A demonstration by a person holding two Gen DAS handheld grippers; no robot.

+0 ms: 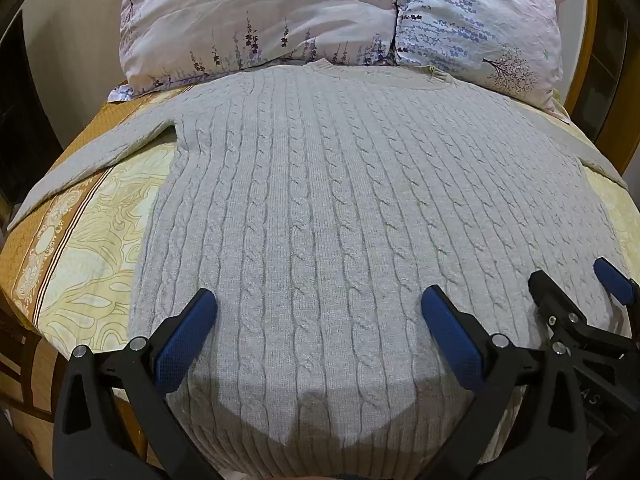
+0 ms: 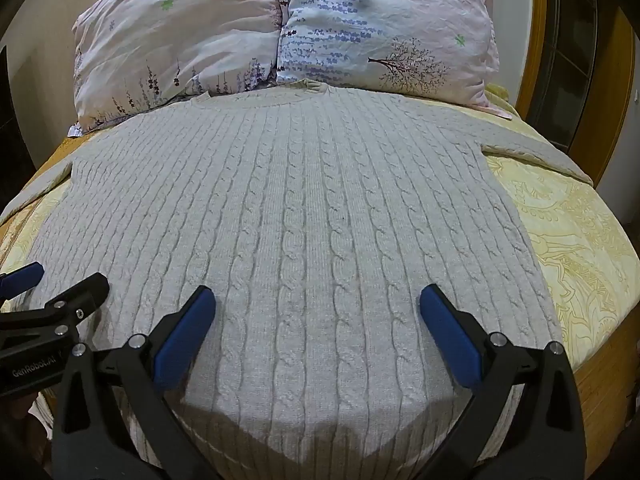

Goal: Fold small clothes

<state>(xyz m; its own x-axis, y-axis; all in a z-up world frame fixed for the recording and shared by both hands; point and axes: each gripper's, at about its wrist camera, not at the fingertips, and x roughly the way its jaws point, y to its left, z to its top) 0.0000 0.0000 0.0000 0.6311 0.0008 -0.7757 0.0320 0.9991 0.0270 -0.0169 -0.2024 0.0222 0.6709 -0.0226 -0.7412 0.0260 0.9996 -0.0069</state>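
Knitwear filled the middle of both views: a pale grey cable-knit sweater (image 1: 320, 208) lay spread flat on the bed, its neckline at the far end touching the pillows and its ribbed hem at the near edge, under the cameras. Both sleeves stretched outward, the left one (image 1: 92, 160) running diagonally off toward the left side of the bed, the right one (image 2: 536, 148) reaching toward the right side. Laid out this smoothly, it looked ready for a first fold, none of which had yet been made.

Just above the hem the left gripper (image 1: 318, 312) hung with its blue-padded jaws spread fully apart and nothing between them. The right gripper (image 2: 318, 312) was beside it on the right, equally wide and equally empty. Both tilted downward over the near part of the body, probably so each could drop onto a hem corner or a side edge. Neither pad appeared to press into the knit.

Beneath the sweater a yellow patterned bedspread (image 1: 92, 248) with a brown ornamental border covered the mattress. Two floral pillows (image 2: 280, 32) stood side by side at the far end, and a wooden bed frame (image 2: 536, 36) curved behind them on the right.
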